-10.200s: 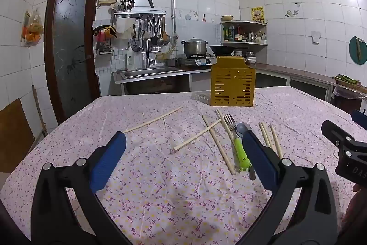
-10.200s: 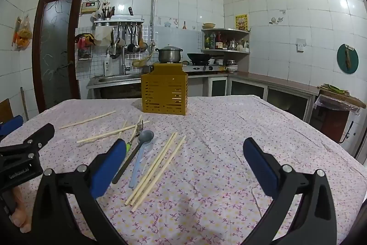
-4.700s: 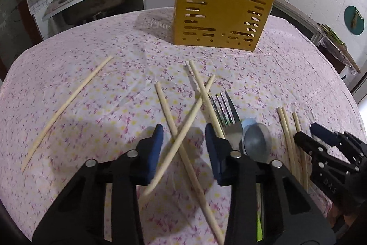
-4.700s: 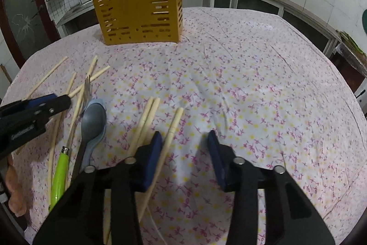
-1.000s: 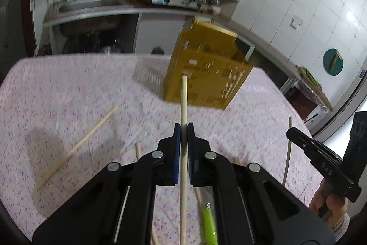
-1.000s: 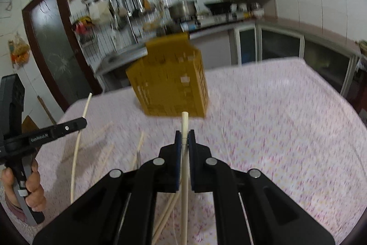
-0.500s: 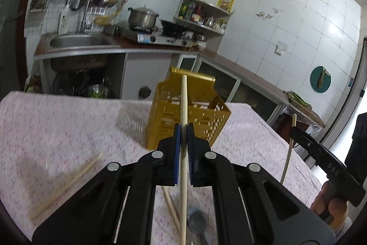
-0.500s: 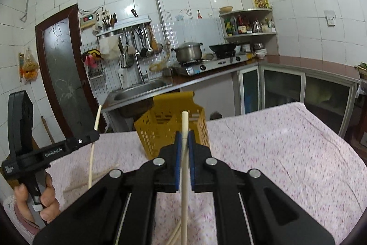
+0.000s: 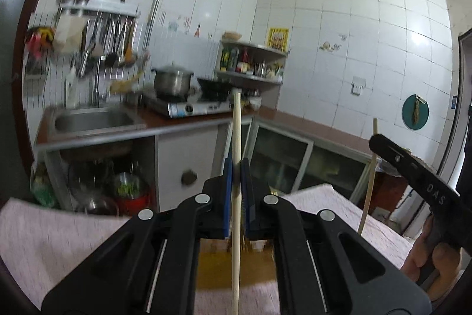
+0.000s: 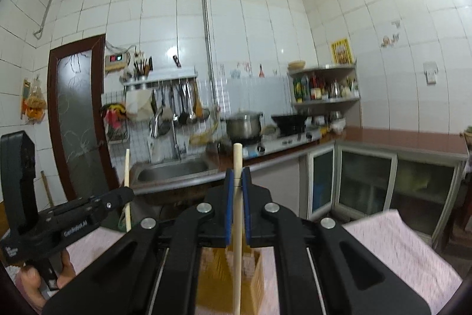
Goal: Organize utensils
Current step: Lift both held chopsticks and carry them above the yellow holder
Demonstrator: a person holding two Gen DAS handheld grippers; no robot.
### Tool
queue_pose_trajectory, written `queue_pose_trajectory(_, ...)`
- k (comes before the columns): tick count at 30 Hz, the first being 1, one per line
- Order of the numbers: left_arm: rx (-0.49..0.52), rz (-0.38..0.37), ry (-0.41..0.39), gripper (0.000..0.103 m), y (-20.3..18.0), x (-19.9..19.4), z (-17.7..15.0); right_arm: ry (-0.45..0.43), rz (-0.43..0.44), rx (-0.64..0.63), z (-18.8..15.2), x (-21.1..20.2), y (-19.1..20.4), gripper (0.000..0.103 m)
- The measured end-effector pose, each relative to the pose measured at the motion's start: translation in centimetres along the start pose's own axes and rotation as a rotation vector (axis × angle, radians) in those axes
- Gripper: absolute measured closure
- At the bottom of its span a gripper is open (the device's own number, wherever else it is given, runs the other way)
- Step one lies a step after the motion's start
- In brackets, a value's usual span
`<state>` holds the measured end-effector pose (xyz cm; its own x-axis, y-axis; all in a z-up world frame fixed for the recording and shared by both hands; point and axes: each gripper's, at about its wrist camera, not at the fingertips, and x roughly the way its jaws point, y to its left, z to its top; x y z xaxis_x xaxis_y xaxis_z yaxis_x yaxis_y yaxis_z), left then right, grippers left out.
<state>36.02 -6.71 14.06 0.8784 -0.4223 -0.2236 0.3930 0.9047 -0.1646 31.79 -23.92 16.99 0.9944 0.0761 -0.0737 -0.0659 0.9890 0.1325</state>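
My left gripper [image 9: 236, 165] is shut on a pale wooden chopstick [image 9: 237, 126] that stands upright between its blue pads. Directly below it, at the bottom of the left wrist view, sits the yellow slotted utensil holder [image 9: 215, 270]. My right gripper [image 10: 237, 176] is shut on a second chopstick [image 10: 237, 158], also upright, above the same holder [image 10: 212, 279]. Each gripper shows in the other's view: the right gripper [image 9: 383, 145] with its chopstick [image 9: 368, 185], and the left gripper [image 10: 122, 195] with its chopstick [image 10: 127, 179]. The utensils on the table are hidden.
The table with its floral cloth [image 9: 59, 238] lies low in both views. Behind it run a counter with a sink [image 9: 91, 120], a pot on a stove [image 9: 172, 81] and a corner shelf [image 10: 324, 84]. A dark door [image 10: 76, 120] stands at the left. A hand [image 9: 427, 253] holds the right gripper.
Both grippers have risen and tipped up towards level, each still holding its chopstick. The yellow holder has dropped to the bottom of both views, and most of the table has gone out of sight.
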Motion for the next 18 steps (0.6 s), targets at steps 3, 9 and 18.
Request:
queue_pose_trajectory(3, 0.020, 0.012, -0.030, 0.099, 0.1, 1.8, 1.7, -0.041, -0.009, 0.000, 2.0, 2.3, -0.1, 0.097)
queue_pose_trajectory(9, 0.045, 0.058, -0.073, 0.099, 0.9, 6.0, 3.2, -0.096, -0.026, -0.005, 3.0, 6.1, 0.1, 0.097)
queue_pose_trajectory(18, 0.036, 0.053, -0.062, 0.099, 1.4, 9.4, -0.4, -0.105, -0.040, -0.055, -0.6, 8.9, 0.8, 0.097)
